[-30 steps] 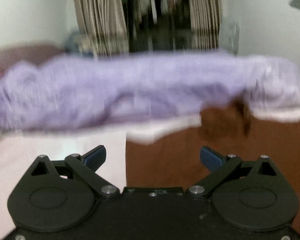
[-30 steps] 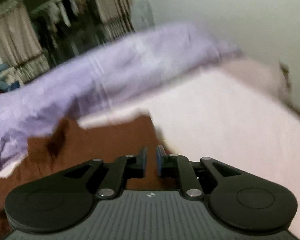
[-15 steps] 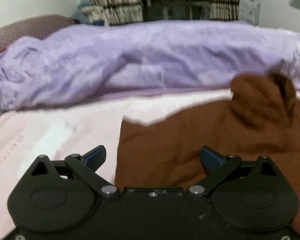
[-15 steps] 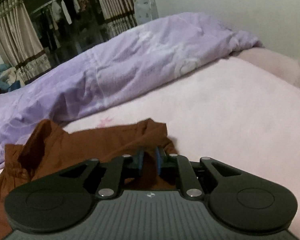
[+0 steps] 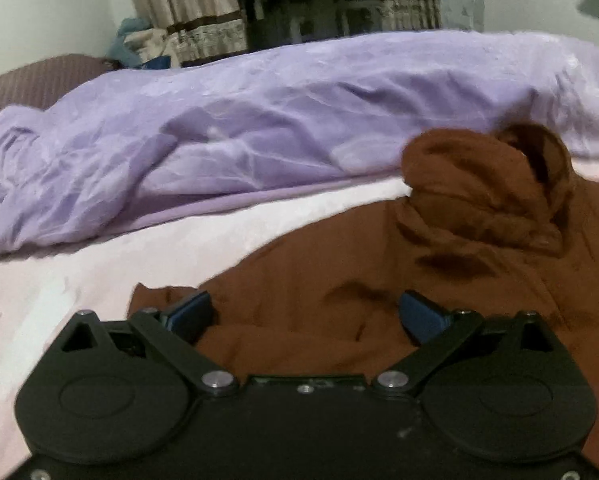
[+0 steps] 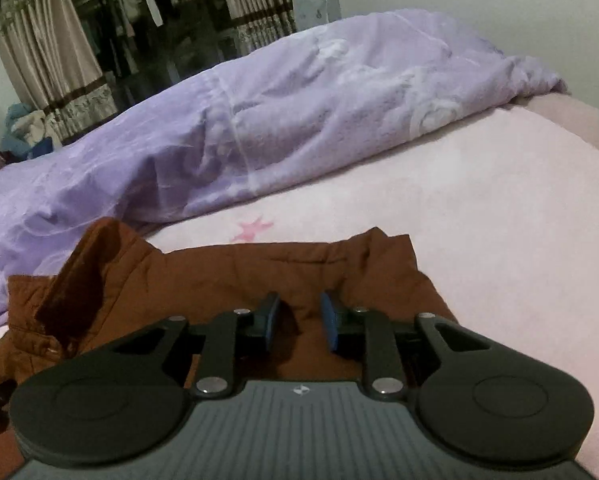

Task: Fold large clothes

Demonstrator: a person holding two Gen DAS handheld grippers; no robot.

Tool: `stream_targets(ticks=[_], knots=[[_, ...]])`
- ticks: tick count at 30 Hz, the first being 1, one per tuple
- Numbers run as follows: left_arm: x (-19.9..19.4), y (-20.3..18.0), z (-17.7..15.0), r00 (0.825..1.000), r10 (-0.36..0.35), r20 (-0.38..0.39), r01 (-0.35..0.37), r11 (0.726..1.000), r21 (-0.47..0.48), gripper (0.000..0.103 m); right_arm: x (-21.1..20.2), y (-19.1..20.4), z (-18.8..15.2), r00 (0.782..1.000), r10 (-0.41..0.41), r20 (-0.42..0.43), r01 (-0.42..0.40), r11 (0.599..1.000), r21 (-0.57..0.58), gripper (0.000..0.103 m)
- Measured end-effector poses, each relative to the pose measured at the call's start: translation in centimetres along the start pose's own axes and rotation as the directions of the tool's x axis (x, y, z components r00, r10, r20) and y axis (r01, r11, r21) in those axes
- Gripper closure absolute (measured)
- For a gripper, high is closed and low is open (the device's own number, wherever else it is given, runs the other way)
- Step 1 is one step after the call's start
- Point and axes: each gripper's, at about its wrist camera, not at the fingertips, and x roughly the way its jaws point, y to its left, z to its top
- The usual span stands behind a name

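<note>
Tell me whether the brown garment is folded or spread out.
Neither neatly folded nor flat: the brown garment lies rumpled on the pink sheet, its collar end bunched up. How much is doubled over, cannot tell.

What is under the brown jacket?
The brown jacket lies on a pink bedsheet with a pink star print showing just beyond it. Anything directly beneath the jacket is covered and can't be seen.

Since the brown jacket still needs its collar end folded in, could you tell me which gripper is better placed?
Probably the left gripper: it is open, facing the brown jacket and its raised collar.
</note>
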Motion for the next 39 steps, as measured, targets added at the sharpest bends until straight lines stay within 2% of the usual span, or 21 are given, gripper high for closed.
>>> stream_targets(ticks=[5,8,10,12,13,15,16,18,19,20,21,22,23,26,30,32,34,35,36,37,39], knots=[[-0.6,0.5,0.0,1.000,-0.023,-0.012,0.022,0.999,-0.031,0.001,0.1,0.2,-0.4,1.000,-0.023,0.021,0.023,1.000,-0.015,0.071],[-5.3,1.8,0.4,0.998,-0.035,0.053,0.036,0.999,-0.016,0.001,-2.6,2.4,-0.1,0.995,-0.090,-0.032,0.087,0.994,-0.066,0.071],[-9.4,1.9,0.3,0.992,-0.047,0.121,0.048,0.999,-0.004,0.001,-6.2,4.6,-0.2,0.997,-0.080,0.016,0.082,0.979,-0.189,0.071],[-12.9,1.8,-0.3,0.989,-0.044,0.143,0.047,0.999,-0.019,0.001,-10.2,6.1,-1.0,0.995,-0.067,0.078,0.084,0.968,-0.236,0.071],[-14.6,1.8,-0.9,0.985,-0.066,0.160,0.070,0.997,-0.025,0.000,-11.6,6.4,-1.4,0.998,-0.039,0.049,0.049,0.973,-0.225,0.075],[-16.7,1.5,-2.4,0.978,-0.136,0.158,0.143,0.989,-0.035,0.000,-14.1,6.2,-3.0,0.996,0.094,-0.012,-0.094,0.982,-0.162,0.081],[-16.8,1.3,-3.3,0.979,-0.146,0.144,0.153,0.988,-0.036,0.000,-14.9,6.2,-3.8,0.991,0.129,-0.020,-0.131,0.980,-0.152,0.081],[-14.9,0.5,-5.0,0.990,-0.133,0.054,0.134,0.991,-0.023,0.000,-14.9,6.5,-6.0,0.993,0.106,-0.043,-0.112,0.981,-0.160,0.081],[-12.6,-0.3,-6.1,0.992,-0.126,-0.028,0.127,0.992,0.009,0.000,-13.7,6.4,-7.2,0.993,0.079,-0.089,-0.092,0.983,-0.161,0.080],[-10.9,-1.0,-7.1,0.990,-0.129,-0.063,0.132,0.990,0.052,0.000,-12.1,6.2,-8.2,0.986,0.075,-0.148,-0.098,0.983,-0.155,0.080],[-10.7,-1.1,-7.8,0.991,-0.134,-0.002,0.133,0.988,0.075,0.000,-10.7,5.7,-9.4,0.983,0.100,-0.153,-0.126,0.978,-0.168,0.080],[-11.1,-1.1,-7.7,0.991,-0.135,0.012,0.133,0.987,0.095,0.000,-10.8,5.7,-9.9,0.987,0.118,-0.113,-0.141,0.965,-0.221,0.081],[-11.8,-1.1,-7.2,0.991,-0.132,-0.010,0.132,0.985,0.111,0.000,-11.4,5.9,-9.5,0.985,0.107,-0.136,-0.141,0.953,-0.269,0.081],[-15.9,0.3,-5.6,0.996,-0.084,0.022,0.081,0.991,0.105,0.000,-14.2,5.1,-6.7,0.976,0.092,-0.197,-0.129,0.974,-0.185,0.082],[-20.1,4.5,-6.9,0.995,-0.069,0.078,0.065,0.997,0.043,0.000,-20.5,3.0,-6.2,0.994,0.070,-0.081,-0.083,0.981,-0.176,0.071],[-19.8,5.9,-8.4,0.997,-0.052,0.049,0.050,0.998,0.027,0.000,-21.3,1.0,-6.6,0.998,0.032,-0.061,-0.042,0.985,-0.165,0.070],[-16.7,6.2,-9.9,0.998,-0.018,-0.055,0.021,0.999,0.050,0.000,-18.6,-1.2,-6.9,0.992,-0.032,-0.122,0.013,0.988,-0.152,0.073],[-14.6,6.2,-10.7,0.990,-0.076,-0.118,0.082,0.995,0.049,0.000,-16.4,-2.2,-7.6,0.981,-0.070,-0.180,0.045,0.989,-0.138,0.073],[-13.6,6.7,-11.0,0.984,-0.133,-0.117,0.135,0.991,0.004,0.000,-15.2,-3.7,-8.0,0.985,-0.033,-0.172,0.017,0.995,-0.094,0.074],[-13.2,7.6,-10.9,0.979,-0.170,-0.115,0.164,0.985,-0.061,0.000,-15.3,-4.6,-8.0,0.990,0.000,-0.139,-0.007,0.999,-0.052,0.075],[-13.9,8.8,-9.7,0.971,-0.189,-0.150,0.179,0.981,-0.076,0.000,-16.1,-4.8,-7.6,0.989,0.002,-0.148,-0.005,1.000,-0.021,0.075]])
